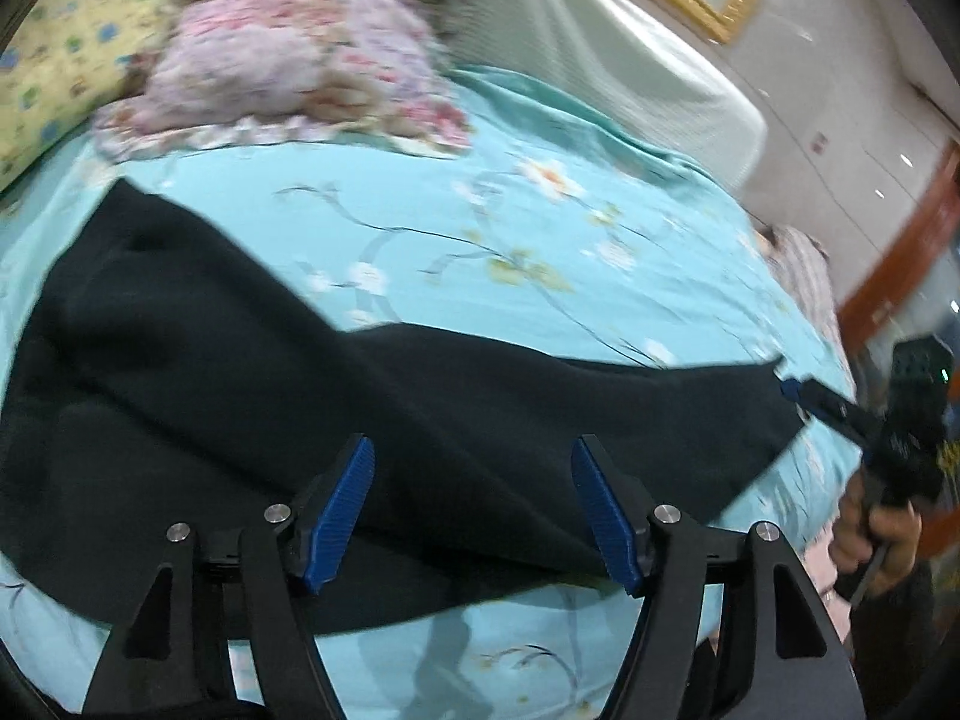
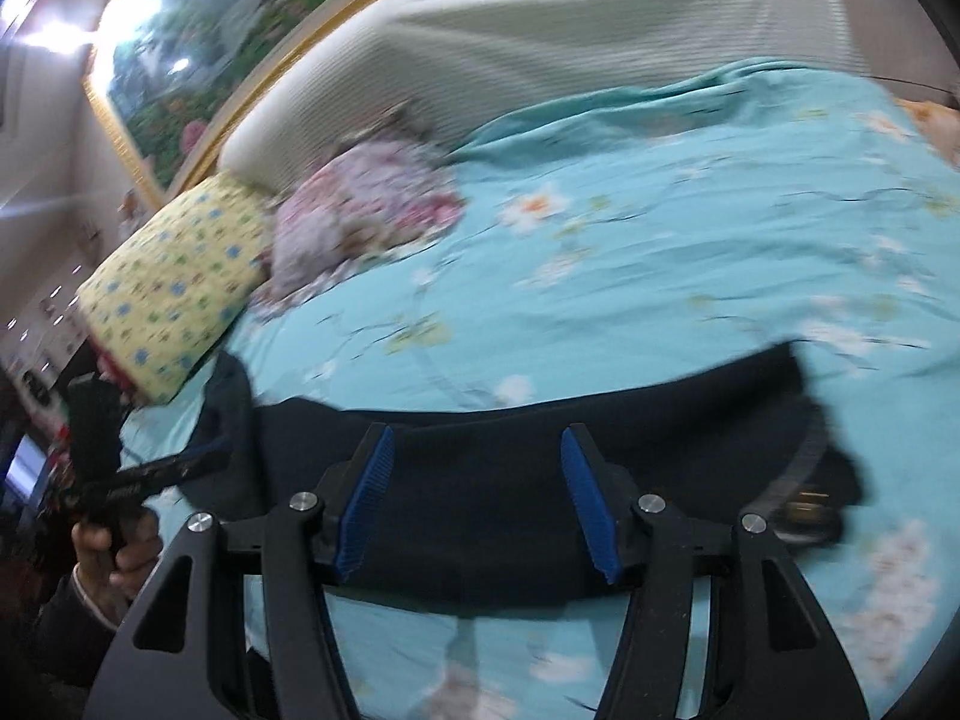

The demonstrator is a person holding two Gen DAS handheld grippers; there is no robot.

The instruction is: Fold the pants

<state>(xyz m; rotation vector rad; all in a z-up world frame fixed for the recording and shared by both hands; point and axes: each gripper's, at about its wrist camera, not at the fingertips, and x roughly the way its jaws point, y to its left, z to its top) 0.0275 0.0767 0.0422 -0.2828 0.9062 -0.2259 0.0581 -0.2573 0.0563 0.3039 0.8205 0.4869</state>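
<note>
The pants (image 1: 252, 372), a single dark pair, lie spread lengthwise along the near edge of the bed, on the turquoise flowered sheet (image 1: 540, 228). In the right wrist view a belt with a buckle (image 2: 804, 498) shows at their right end.

Two pillows lie at the head of the bed, against the pale headboard (image 2: 540, 48): one yellow with blue spots (image 2: 174, 294) at the corner, one pink floral (image 2: 360, 210) just beside it. One gold-framed picture (image 2: 198, 42) hangs on the wall above.

There are two hand-held grippers. The left gripper (image 1: 474, 504) hovers over the pants near the bed's edge, its blue pads (image 1: 342, 516) well apart with only cloth seen beyond them, nothing gripped. The right gripper (image 2: 477, 495) likewise stands with its jaws parted wide over the pants and grasps nothing. Each camera catches the other gripper at the edge of its view, held by a hand (image 2: 114, 552) in a dark sleeve.
</note>
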